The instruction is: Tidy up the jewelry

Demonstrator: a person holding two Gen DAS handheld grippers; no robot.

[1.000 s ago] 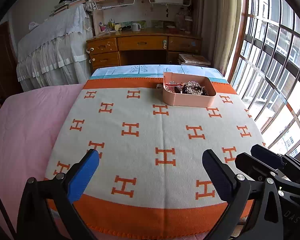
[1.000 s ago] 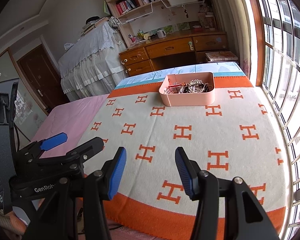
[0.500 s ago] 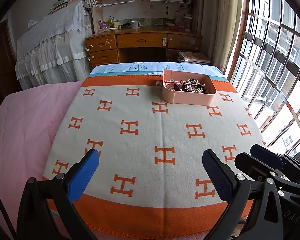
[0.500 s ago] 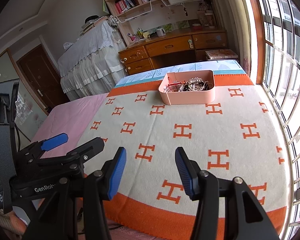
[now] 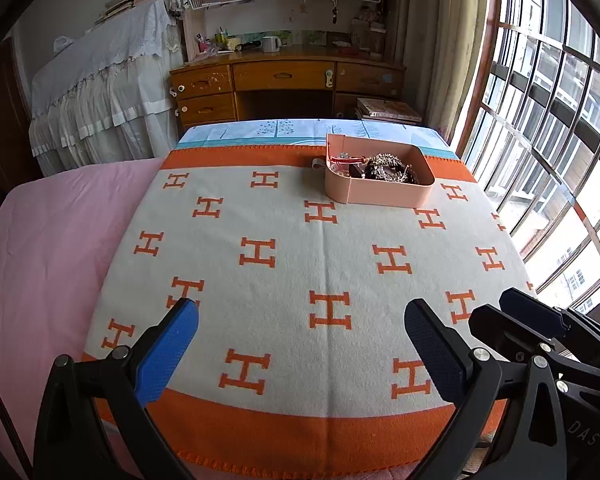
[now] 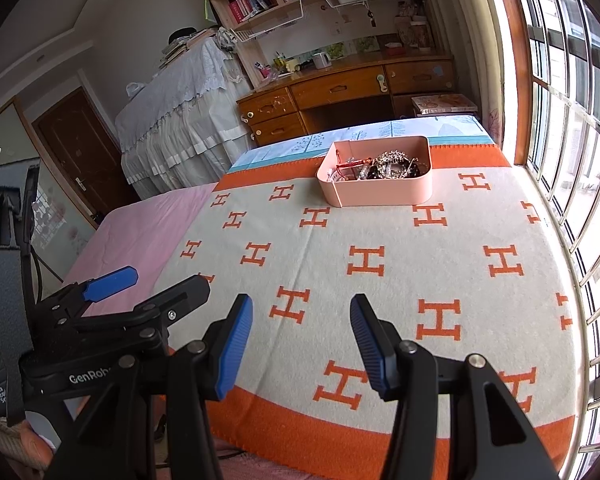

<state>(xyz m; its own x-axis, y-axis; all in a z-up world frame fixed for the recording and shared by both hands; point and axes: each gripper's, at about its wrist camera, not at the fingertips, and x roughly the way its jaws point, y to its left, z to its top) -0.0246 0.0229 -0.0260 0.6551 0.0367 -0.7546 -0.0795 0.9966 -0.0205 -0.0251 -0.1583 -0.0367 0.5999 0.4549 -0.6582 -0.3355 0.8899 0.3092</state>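
Left claw: two black moulded arms, each tipped with blue textured pad; silver pivot screws on arm tops. Right-hand pad appears darker blue.

Right claw: same build, black angular arms, ribbed blue pads, round silver screw heads at pivots.

Markings: white lettering "GenRob…" on left claw body seen in right wrist view; "DAS" embossed on right claw body in left wrist view.
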